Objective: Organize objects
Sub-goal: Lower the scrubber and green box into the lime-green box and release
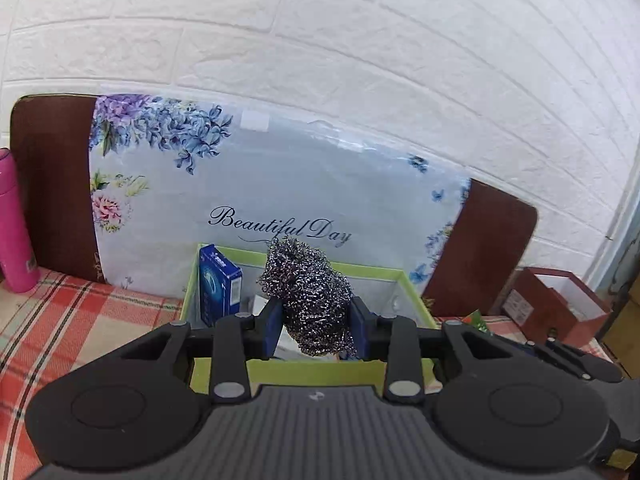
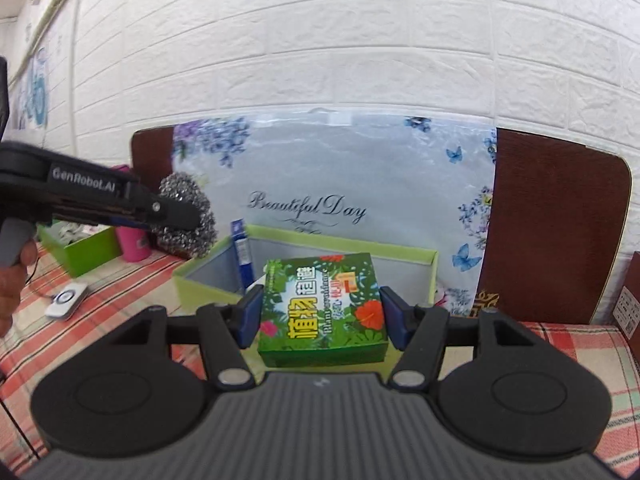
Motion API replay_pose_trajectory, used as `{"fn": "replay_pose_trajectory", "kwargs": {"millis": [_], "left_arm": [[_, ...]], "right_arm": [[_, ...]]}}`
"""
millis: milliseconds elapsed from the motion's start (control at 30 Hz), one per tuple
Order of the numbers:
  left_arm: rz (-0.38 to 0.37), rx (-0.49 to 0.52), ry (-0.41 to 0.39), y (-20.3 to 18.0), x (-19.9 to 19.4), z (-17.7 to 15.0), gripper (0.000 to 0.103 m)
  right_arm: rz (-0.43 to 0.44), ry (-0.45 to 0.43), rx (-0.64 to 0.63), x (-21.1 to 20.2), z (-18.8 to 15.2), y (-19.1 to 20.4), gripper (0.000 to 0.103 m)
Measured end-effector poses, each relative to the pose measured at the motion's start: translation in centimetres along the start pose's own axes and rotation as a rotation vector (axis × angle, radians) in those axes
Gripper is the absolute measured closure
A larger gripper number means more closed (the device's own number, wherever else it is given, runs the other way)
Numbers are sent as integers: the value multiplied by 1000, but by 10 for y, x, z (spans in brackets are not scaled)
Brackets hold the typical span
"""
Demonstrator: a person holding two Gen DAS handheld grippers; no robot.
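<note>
My left gripper [image 1: 318,318] is shut on a steel wool scrubber [image 1: 308,280], its blue pads pressing both sides. It hangs above the near wall of a lime-green open box [image 1: 372,270] that holds an upright blue carton [image 1: 220,284]. My right gripper [image 2: 320,314] is shut on a green floral box [image 2: 316,280], held level over the near edge of the same lime-green box [image 2: 360,242]. In the right wrist view the left gripper [image 2: 180,214] comes in from the left with the scrubber [image 2: 200,220] raised above the box's left corner.
A floral "Beautiful Day" board [image 1: 280,184] leans on the white brick wall behind the box. A pink bottle [image 1: 14,224] stands at the left and a red box [image 1: 560,304] at the right. On the checked cloth lie a second green box [image 2: 80,248] and a white device [image 2: 66,300].
</note>
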State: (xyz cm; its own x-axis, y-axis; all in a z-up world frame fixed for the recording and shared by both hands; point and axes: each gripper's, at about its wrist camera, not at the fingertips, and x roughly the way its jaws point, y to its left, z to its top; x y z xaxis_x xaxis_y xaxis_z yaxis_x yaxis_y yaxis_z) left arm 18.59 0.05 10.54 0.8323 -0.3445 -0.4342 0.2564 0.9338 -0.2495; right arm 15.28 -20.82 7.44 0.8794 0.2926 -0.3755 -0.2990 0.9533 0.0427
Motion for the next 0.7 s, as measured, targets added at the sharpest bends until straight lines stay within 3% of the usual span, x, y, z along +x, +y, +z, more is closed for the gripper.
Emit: {"fn": "replay_pose_trajectory", "kwargs": {"millis": [267, 367, 433, 500, 533, 700], "left_arm": [[47, 27, 87, 12, 65, 15, 66], [54, 30, 88, 15, 82, 19, 65], [57, 27, 68, 17, 89, 21, 59], [62, 26, 36, 19, 92, 20, 33], [69, 22, 37, 20, 92, 18, 27], [68, -40, 60, 30, 86, 7, 24]], "right_arm": [[-13, 14, -33, 74, 7, -3, 43], [-19, 23, -49, 99, 4, -2, 43], [-20, 27, -49, 113, 2, -3, 41], [-9, 60, -42, 125, -1, -6, 20], [-17, 67, -33, 125, -4, -8, 7], [-68, 21, -43, 104, -15, -14, 0]]}}
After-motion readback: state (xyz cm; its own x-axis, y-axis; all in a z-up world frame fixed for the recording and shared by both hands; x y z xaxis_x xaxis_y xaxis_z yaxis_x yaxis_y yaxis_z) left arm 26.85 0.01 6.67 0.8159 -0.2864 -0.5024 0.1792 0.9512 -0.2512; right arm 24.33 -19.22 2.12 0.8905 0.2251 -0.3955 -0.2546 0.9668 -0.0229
